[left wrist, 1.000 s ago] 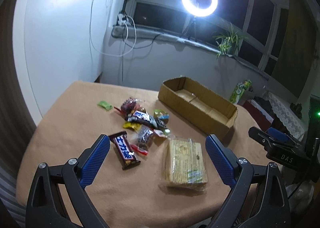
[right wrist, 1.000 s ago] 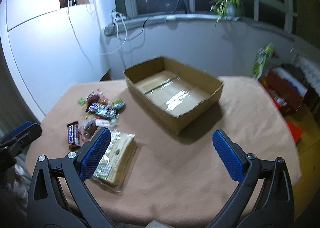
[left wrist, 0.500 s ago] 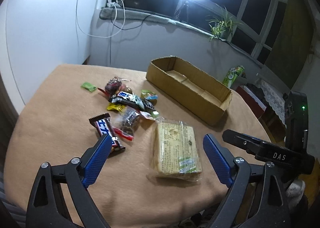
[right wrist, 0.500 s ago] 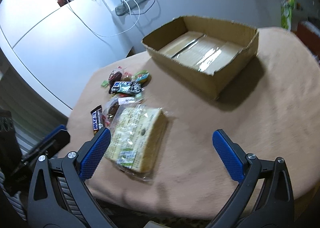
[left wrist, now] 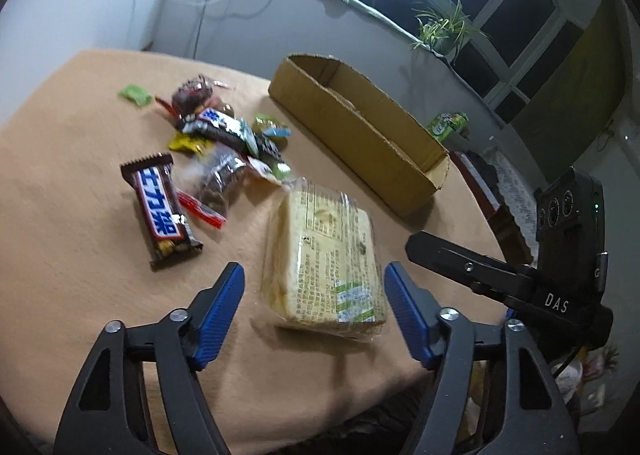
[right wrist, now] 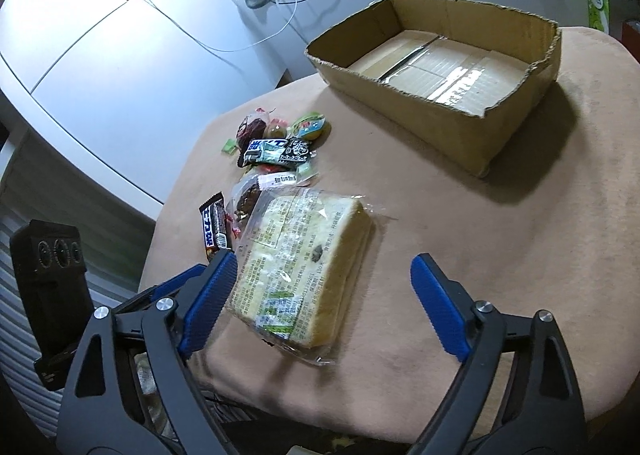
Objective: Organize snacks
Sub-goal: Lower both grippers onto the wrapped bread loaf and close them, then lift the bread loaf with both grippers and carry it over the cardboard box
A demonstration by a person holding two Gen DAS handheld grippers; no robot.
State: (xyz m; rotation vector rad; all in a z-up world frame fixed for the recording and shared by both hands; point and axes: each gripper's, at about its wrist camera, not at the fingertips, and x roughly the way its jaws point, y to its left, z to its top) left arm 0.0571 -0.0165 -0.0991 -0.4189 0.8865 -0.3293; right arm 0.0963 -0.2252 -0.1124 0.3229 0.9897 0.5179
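A wrapped block of sliced bread lies near the table's front edge; it also shows in the right wrist view. My left gripper is open, its blue pads on either side of the bread's near end. My right gripper is open, hovering over the same bread from the other side. A brown chocolate bar lies left of the bread. A heap of small wrapped snacks lies behind it. An open cardboard box stands empty at the back right.
The table has a tan cloth; its front edge is just below both grippers. The other gripper's black camera body is close at the right. A ring light, plant and windowsill stand behind the table.
Both grippers have moved down and in toward the bread. The left gripper's pads now flank the bread. The snacks and box have not moved.
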